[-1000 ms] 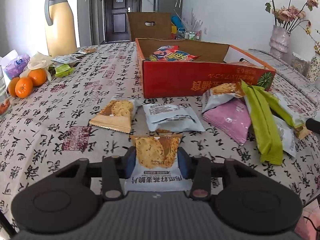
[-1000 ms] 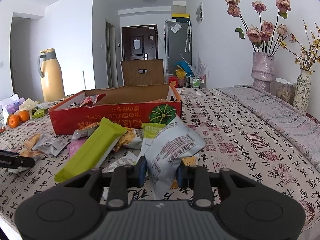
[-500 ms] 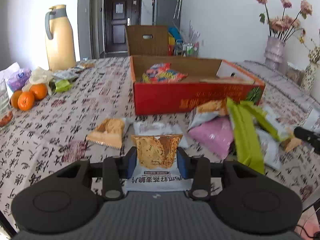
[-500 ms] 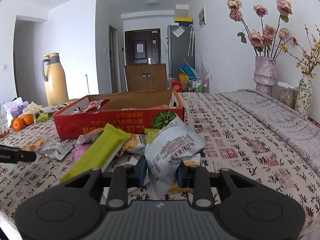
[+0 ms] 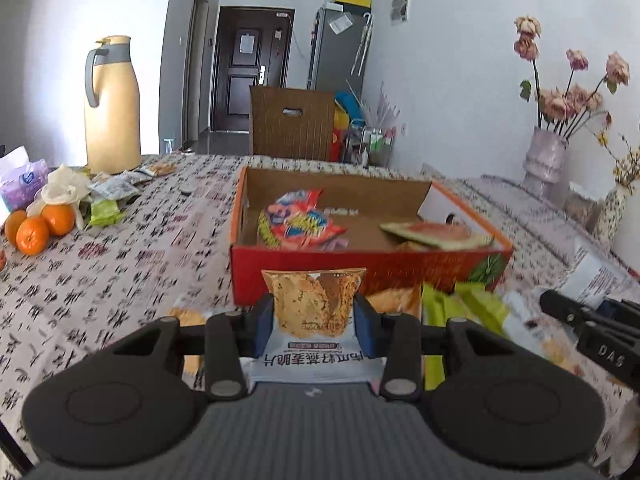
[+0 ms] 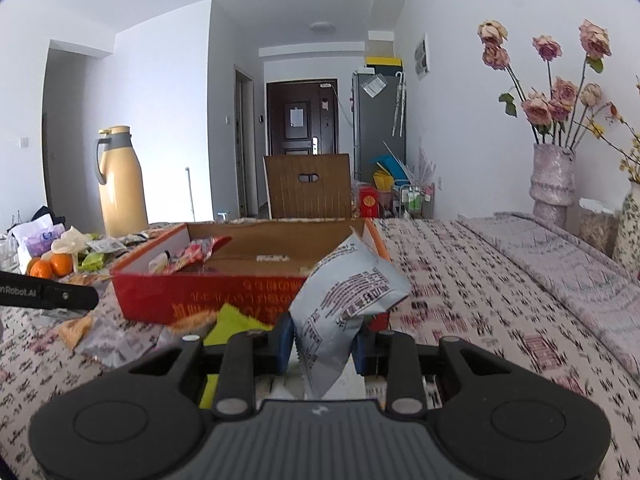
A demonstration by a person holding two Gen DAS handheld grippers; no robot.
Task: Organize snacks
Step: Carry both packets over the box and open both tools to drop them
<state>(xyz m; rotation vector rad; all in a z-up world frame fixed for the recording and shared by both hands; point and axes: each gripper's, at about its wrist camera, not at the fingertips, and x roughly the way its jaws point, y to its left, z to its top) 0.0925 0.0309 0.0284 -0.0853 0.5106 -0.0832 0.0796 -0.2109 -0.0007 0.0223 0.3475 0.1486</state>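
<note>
In the left wrist view my left gripper [image 5: 314,322] is shut on a cracker packet [image 5: 316,304] with a biscuit picture, held above the table in front of the red cardboard box [image 5: 360,270]. Inside the box lie a colourful snack bag [image 5: 300,224] and a watermelon-print flap. In the right wrist view my right gripper [image 6: 322,344] is shut on a grey-white snack packet [image 6: 344,300], raised near the box's [image 6: 208,300] front right corner. Loose green [image 5: 476,304] and other packets lie on the table between the two grippers.
A yellow thermos jug [image 5: 112,108], oranges [image 5: 36,226], tissues and small packets sit at the table's left. A vase of dried roses [image 6: 554,176] stands at the right. A wooden chair back [image 6: 308,186] rises behind the box. The tablecloth [image 6: 480,280] is patterned.
Both grippers rose with their packets and came nearer the red box. The loose packets on the table now sit lower and partly hidden behind the grippers.
</note>
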